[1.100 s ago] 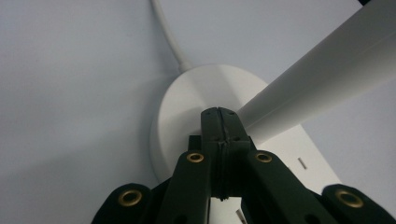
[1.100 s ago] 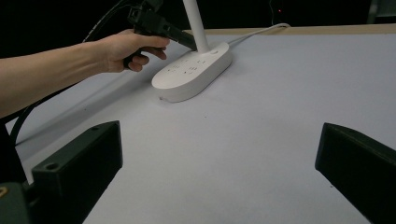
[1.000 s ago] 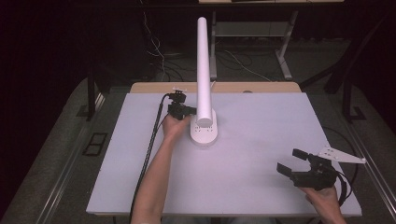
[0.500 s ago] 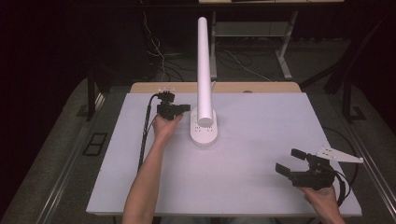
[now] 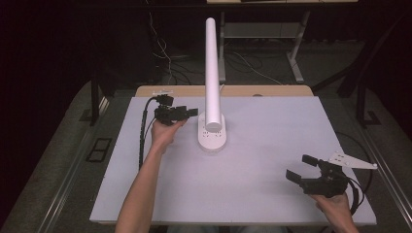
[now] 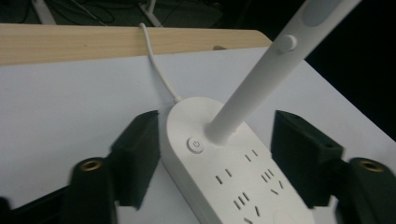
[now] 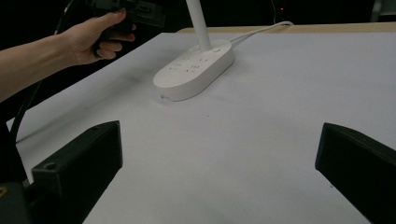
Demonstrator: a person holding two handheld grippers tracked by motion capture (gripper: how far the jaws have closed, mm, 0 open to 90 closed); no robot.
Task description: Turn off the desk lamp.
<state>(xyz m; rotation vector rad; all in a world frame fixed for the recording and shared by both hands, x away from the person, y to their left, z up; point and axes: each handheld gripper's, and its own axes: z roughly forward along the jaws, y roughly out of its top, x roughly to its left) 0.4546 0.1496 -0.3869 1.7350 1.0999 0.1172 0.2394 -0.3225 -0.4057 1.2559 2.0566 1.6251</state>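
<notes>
High view, left to right. Left gripper (image 5: 187,112), black hard plastic, sits upper left of centre, held by a hand (image 5: 164,132) on a bare forearm; a ribbed black cable trails down beside the arm. Its jaws point right toward the lamp base (image 5: 212,136) and stop just short of it. The jaws have just been opening and now stand well apart with nothing clamped. In the left gripper view the two blocky matte jaws flank the near end of the base without pressing on it.

The base is a smooth, glossy white plastic oval, flat on top, lying at upper centre of the frame on the tabletop (image 5: 252,194). Its top carries rows of slotted sockets and a round power button (image 6: 195,144). A straight white tube (image 5: 211,73), matte and cylindrical with a rounded top, rises upright from the base; a small round knob (image 6: 284,43) sticks out of its side. A thin white cord (image 6: 158,70) runs from the base's far end over the pale wood strip (image 5: 272,91) at the back edge.

The tabletop is a flat, pale grey-white matte sheet, rectangular.

Right gripper (image 5: 300,171), lower right of the frame, same black plastic with a grey three-cornered plate (image 5: 351,160) on top, rests low near the tabletop's corner, well apart from the base. Its jaws are spread wide and hold nothing; in the right gripper view bare tabletop lies between them.
</notes>
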